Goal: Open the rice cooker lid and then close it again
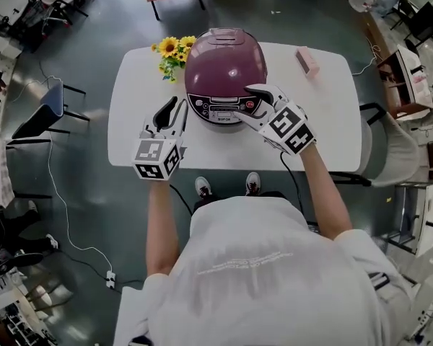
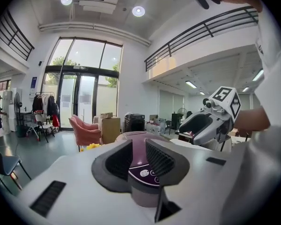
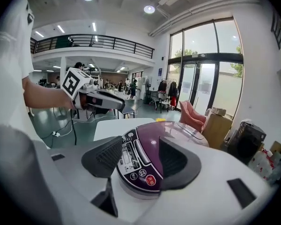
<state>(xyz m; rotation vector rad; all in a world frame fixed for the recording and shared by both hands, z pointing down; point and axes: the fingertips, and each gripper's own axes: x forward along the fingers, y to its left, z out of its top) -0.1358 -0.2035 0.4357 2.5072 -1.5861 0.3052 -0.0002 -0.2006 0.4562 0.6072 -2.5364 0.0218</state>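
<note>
A purple rice cooker with its lid down stands at the middle of a white table, its control panel facing me. My right gripper is open wide at the panel's right side, one finger over the lid's front edge and the other lower by the panel. In the right gripper view the panel fills the gap between the jaws of that gripper. My left gripper hovers just left of the cooker, its jaws a little apart with nothing between them. In its own view that gripper looks toward the cooker.
Sunflowers sit at the table's back left beside the cooker. A small pink box lies at the back right. Chairs stand on the left and the right of the table. Cables run over the floor.
</note>
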